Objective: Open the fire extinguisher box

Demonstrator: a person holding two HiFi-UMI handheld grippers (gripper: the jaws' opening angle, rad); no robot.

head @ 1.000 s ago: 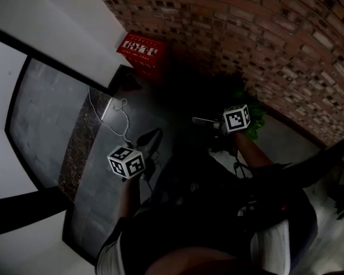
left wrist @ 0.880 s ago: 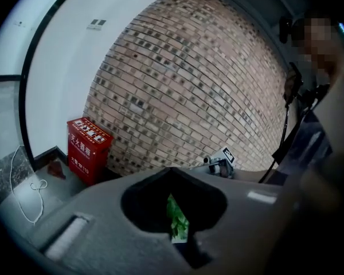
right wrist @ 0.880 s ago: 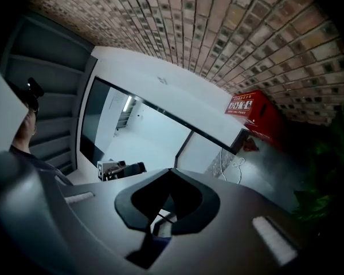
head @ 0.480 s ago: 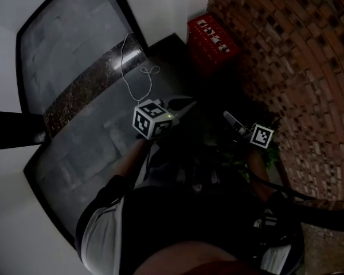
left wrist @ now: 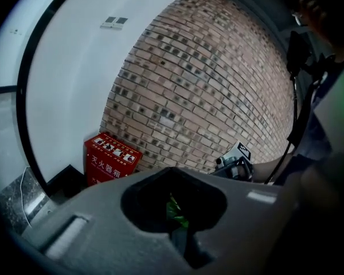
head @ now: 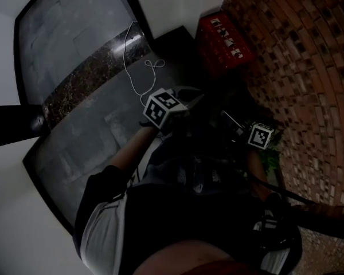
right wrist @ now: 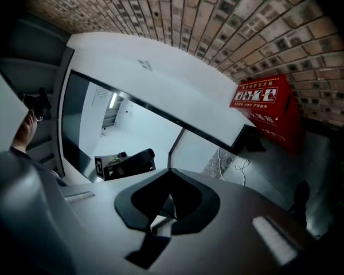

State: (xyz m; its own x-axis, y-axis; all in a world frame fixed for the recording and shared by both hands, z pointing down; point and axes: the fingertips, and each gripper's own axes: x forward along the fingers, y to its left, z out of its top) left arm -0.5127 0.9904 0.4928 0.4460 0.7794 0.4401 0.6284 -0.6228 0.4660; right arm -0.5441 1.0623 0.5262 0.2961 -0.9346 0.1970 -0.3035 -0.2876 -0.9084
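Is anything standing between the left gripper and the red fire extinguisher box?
Nothing visible does. From the left gripper, fingers shut, only dark floor leads to the red box by the brick wall; a white cord lies off to one side.

Dim head view; the person's dark clothing (head: 206,222) sinks into shadow, and the red rectangular fire extinguisher box (head: 226,39) looks dull. Gripper views are brighter, edges strongly curved, corners black.

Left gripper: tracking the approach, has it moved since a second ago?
Yes: the left gripper has moved closer to the red fire extinguisher box.
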